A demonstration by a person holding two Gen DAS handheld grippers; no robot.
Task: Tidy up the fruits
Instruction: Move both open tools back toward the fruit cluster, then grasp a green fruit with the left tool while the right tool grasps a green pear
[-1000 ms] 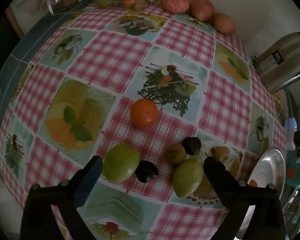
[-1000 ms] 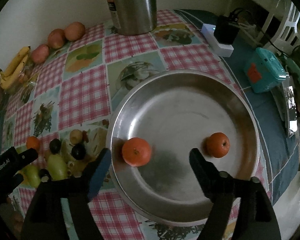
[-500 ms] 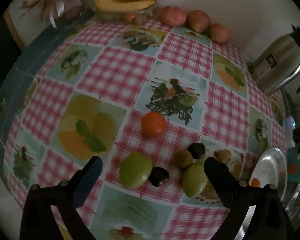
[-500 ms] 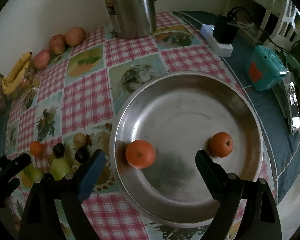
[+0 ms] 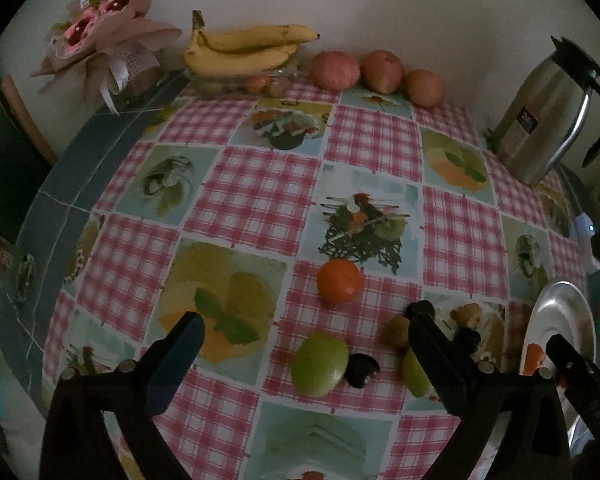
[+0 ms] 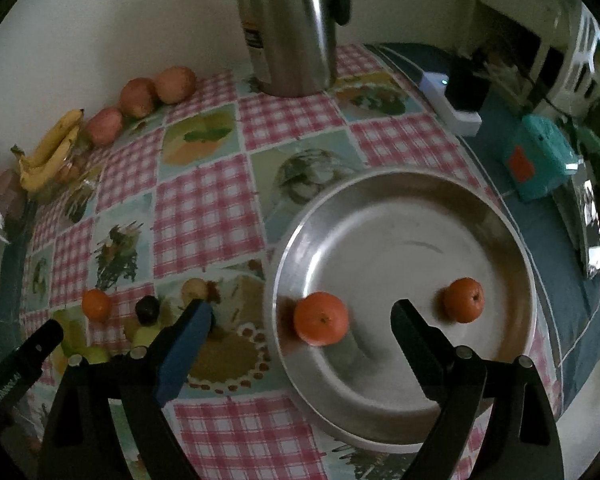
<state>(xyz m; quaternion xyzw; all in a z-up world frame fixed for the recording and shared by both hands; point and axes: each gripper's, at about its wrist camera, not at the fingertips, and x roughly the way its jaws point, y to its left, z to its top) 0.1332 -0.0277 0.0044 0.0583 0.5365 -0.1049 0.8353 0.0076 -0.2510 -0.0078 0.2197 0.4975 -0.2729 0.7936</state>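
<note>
Only my right view shows the whole steel plate [image 6: 404, 216], two oranges [image 6: 321, 318] resting inside it. My left view adds a third orange [image 5: 339, 281] on the checked cloth [image 5: 260, 196], round and bright. Both my right claw [image 6: 300, 320] and left claw [image 5: 306, 330] gape wide, holding nothing.

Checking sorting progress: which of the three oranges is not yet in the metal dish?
The orange on the checked tablecloth, beside the green and dark fruits; the other two oranges lie inside the metal dish.
</note>
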